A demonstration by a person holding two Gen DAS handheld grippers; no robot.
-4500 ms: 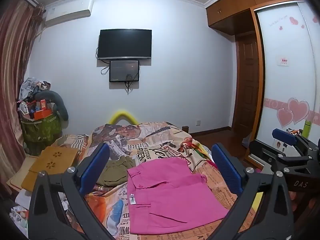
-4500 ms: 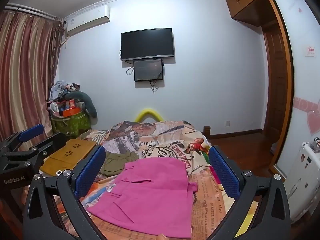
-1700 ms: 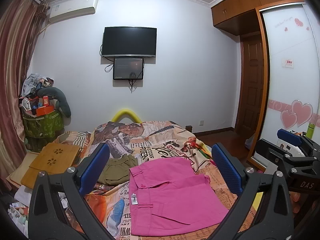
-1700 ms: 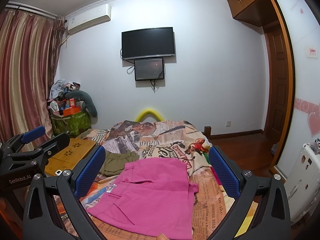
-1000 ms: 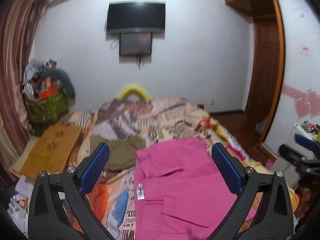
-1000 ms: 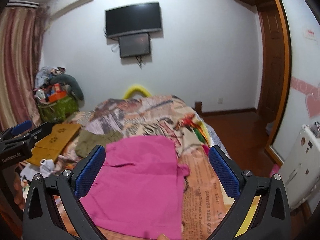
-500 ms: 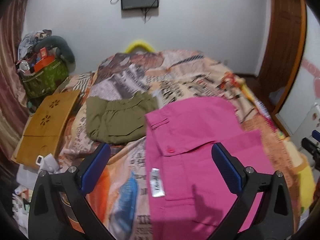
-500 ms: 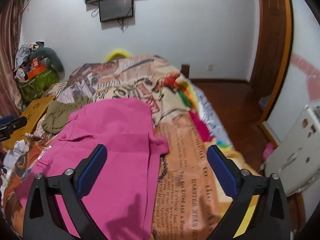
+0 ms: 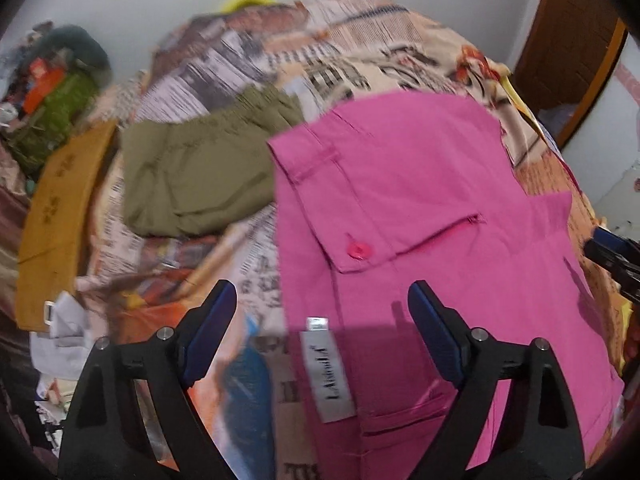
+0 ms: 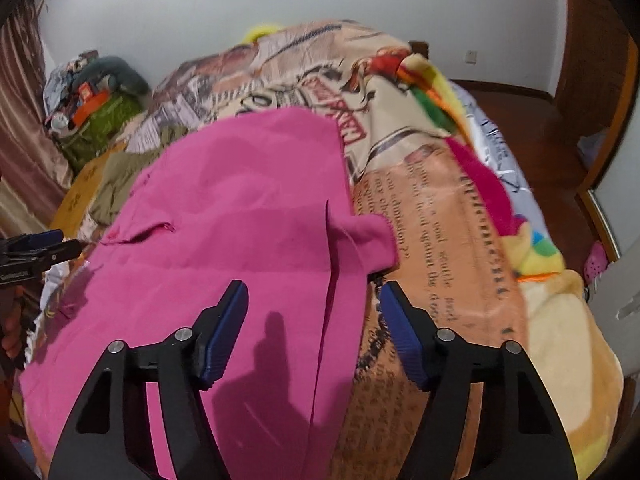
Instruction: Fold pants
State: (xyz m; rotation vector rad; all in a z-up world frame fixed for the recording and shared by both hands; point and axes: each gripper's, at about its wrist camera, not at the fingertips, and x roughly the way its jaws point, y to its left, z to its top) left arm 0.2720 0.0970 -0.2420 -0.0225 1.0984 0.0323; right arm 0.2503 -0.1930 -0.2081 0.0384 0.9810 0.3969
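Note:
Pink pants [image 9: 432,216] lie spread flat on the bed, waistband toward the left, with a pink button [image 9: 359,250] and a white label [image 9: 326,364]. My left gripper [image 9: 322,316] is open and empty, hovering just above the waistband edge by the label. In the right wrist view the same pink pants [image 10: 224,232] fill the middle. My right gripper [image 10: 314,312] is open and empty, low over the pants' right edge near a folded-over corner [image 10: 370,244]. The left gripper shows at the left edge of the right wrist view [image 10: 32,250].
Olive green shorts [image 9: 192,172] lie on the bed left of the pink pants. The bed has a newspaper-print blanket [image 10: 448,216]. A wooden lap tray [image 9: 52,216] and a cluttered green basket [image 9: 52,108] stand to the left. Wooden floor and a door [image 10: 560,92] are on the right.
Both grippers have tilted down and moved in close over the pink pants. Their jaws have narrowed somewhat but stay open. The pants have not moved.

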